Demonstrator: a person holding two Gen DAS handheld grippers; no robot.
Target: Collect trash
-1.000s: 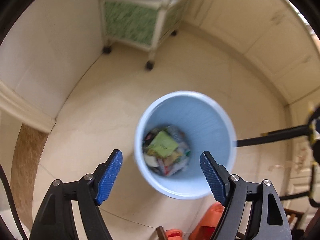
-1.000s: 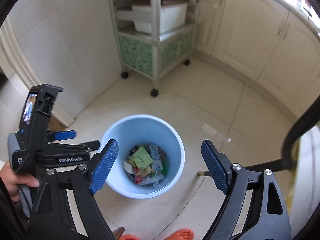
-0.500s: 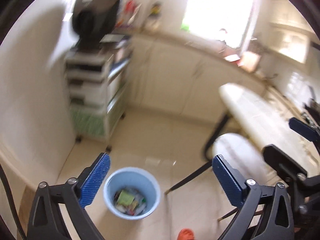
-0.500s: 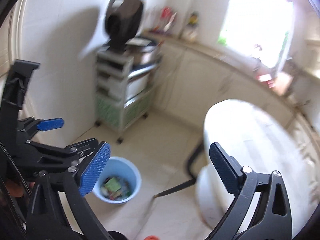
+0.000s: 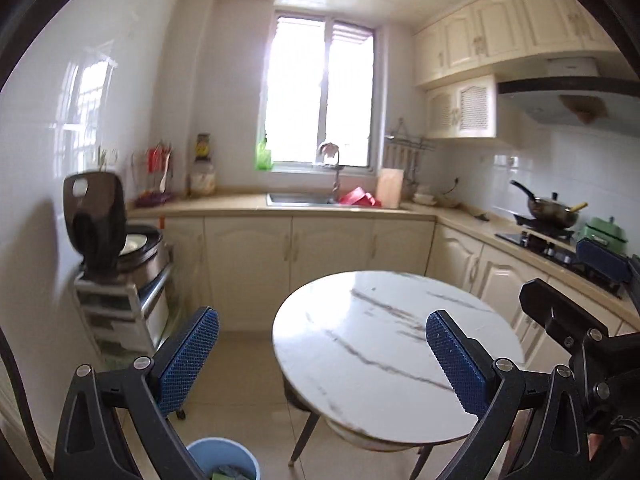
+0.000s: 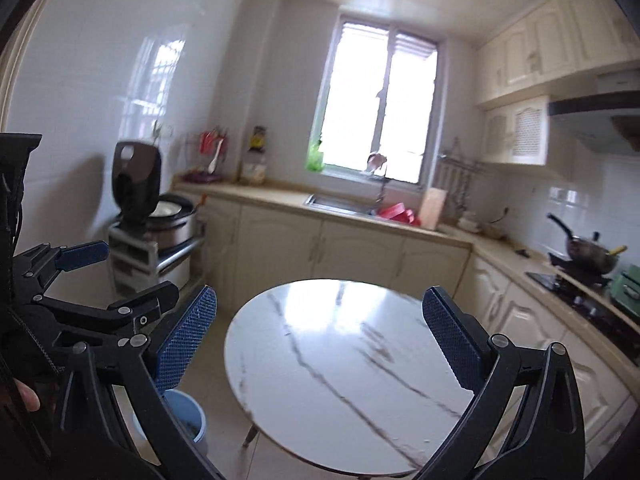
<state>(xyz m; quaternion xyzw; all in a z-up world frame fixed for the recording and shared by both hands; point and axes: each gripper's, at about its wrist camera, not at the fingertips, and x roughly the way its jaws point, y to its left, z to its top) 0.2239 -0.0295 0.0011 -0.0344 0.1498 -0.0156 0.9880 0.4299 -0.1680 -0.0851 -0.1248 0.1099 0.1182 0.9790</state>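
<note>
Both the left gripper [image 5: 322, 354] and right gripper [image 6: 320, 336] gape empty above a bare round table [image 6: 340, 380]; the blue bin [image 5: 224, 458] already holds trash, so collecting looks about done

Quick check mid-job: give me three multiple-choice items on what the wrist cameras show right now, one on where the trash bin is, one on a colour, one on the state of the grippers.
1. Where is the bin?
A. On the floor, left of the round table
B. On top of the table
C. On the counter by the sink

2. What colour is the bin?
A. Red
B. Light blue
C. Black

3. How do the left gripper and right gripper stand?
A. Both shut on trash
B. One open, one shut
C. Both open, holding nothing

Answers:
1. A, since the bin sits low on the floor tiles beside the table's leg in both views.
2. B, since its rim and wall are pale blue.
3. C, since each view shows its blue pads wide apart with nothing between them.
</note>
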